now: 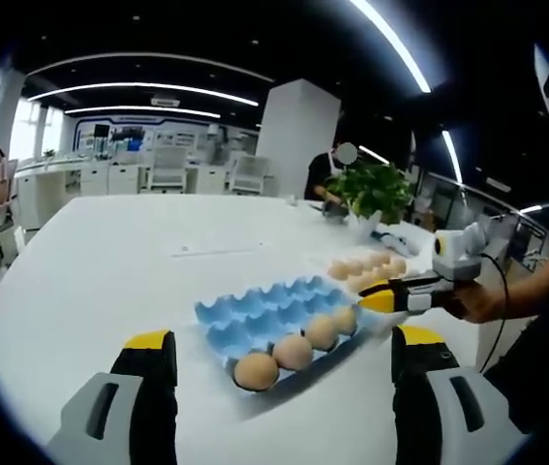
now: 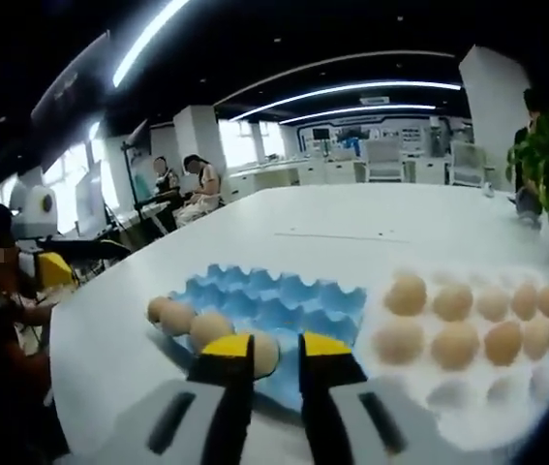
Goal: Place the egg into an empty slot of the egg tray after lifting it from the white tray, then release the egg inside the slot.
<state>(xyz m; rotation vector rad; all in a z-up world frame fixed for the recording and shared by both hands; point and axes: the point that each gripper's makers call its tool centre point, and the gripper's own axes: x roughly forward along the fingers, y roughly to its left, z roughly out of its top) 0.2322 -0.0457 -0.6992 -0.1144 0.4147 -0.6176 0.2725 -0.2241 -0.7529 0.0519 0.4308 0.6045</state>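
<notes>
The right gripper (image 2: 276, 351), jaws nearly together and seemingly empty, hovers over the blue egg tray (image 2: 284, 300); white tray eggs (image 2: 456, 341) lie to its right.

A blue moulded egg tray (image 1: 269, 315) lies flat on a white table, near the table's edge. Four brown eggs sit in a single row along one long side of it: in the right gripper view they run from one egg (image 2: 161, 309) at the row's end to another (image 2: 262, 354) at the opposite end. The tray's remaining cups (image 2: 284, 300) are bare. Just beside it, towards the table's edge, lies a white tray (image 2: 468, 397) carrying about nine pale brown eggs (image 2: 455, 344) in two rows, each upright in its own hollow; several hollows on its nearest side hold nothing.
</notes>
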